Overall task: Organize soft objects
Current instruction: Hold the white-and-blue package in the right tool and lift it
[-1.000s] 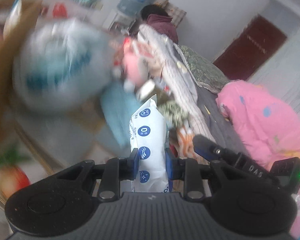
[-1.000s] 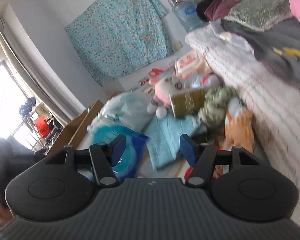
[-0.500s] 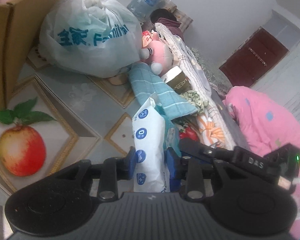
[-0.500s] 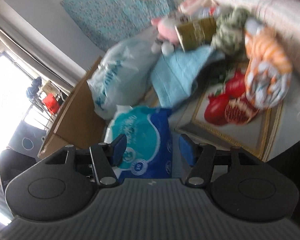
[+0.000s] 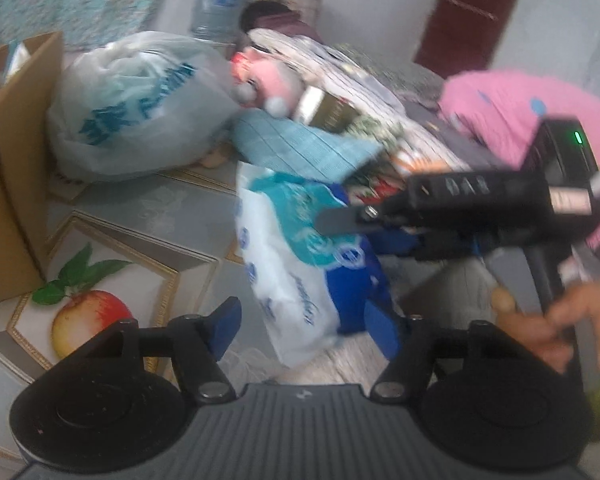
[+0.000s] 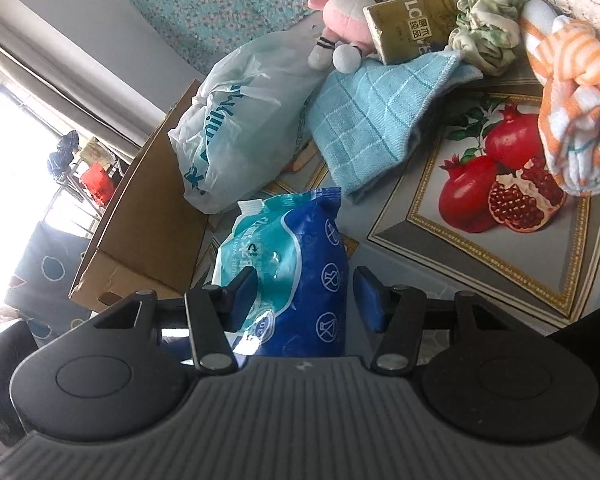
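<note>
You are holding your left claw released, its fingers spread wide, with the blue and white wipes pack standing on the floor tiles just ahead of it, between the tips but free of both. Your right claw is straddling the same pack (the left pad is touching it, the right pad is not), unclenched. Beyond it are lying a teal towel and a plastic bag.

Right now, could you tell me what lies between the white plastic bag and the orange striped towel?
In the right wrist view, the light blue checked cloth lies between the white plastic bag and the orange striped towel.
</note>
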### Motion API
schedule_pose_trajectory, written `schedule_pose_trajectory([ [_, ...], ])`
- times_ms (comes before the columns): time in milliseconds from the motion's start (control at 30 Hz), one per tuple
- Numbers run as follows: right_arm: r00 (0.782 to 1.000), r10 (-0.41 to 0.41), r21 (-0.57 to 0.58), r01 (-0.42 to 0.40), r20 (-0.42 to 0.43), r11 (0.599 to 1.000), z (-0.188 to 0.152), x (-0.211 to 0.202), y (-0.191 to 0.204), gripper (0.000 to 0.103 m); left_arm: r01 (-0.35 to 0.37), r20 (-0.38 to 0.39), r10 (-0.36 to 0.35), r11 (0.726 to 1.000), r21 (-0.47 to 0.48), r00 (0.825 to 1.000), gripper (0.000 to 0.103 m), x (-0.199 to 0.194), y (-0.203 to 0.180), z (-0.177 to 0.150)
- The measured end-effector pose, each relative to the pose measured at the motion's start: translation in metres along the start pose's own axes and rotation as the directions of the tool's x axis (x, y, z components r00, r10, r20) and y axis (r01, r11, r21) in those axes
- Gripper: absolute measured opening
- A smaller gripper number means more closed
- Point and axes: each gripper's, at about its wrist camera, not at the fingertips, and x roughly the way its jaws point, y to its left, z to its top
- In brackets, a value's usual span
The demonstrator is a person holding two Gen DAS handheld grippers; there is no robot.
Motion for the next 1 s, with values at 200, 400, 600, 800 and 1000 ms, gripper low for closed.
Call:
schedule_pose_trajectory([
  [200, 1.0, 0.0, 0.013, 0.001, -0.021, 1.0, 0.0, 0.004, 0.004, 0.053, -0.02, -0.001, 0.02, 1.0, 0.018, 1.0, 0.069, 0.008, -0.006, -0.001],
  [400, 1.0, -0.003, 0.022, 0.004, -0.026, 1.0, -0.003, 0.003, 0.005, 0.053, -0.05, -0.014, 0.05, 0.998, 0.044, 0.999, 0.07, 0.015, -0.015, 0.0],
  [600, 1.0, -0.008, 0.023, 0.008, -0.02, 1.0, -0.004, 0.003, 0.005, 0.053, -0.025, -0.032, 0.025, 1.0, -0.01, 0.999, 0.069, 0.019, -0.011, 0.005],
  [800, 1.0, -0.002, 0.022, 0.002, -0.031, 1.0, -0.003, 0.006, 0.006, 0.054, 0.003, -0.049, -0.004, 0.999, -0.039, 0.999, 0.069, 0.023, -0.009, 0.011],
  [1000, 1.0, 0.011, 0.043, -0.01, -0.029, 0.999, -0.002, 0.008, 0.005, 0.054, 0.033, -0.063, -0.036, 0.998, -0.058, 0.997, 0.07, 0.028, -0.006, 0.018],
])
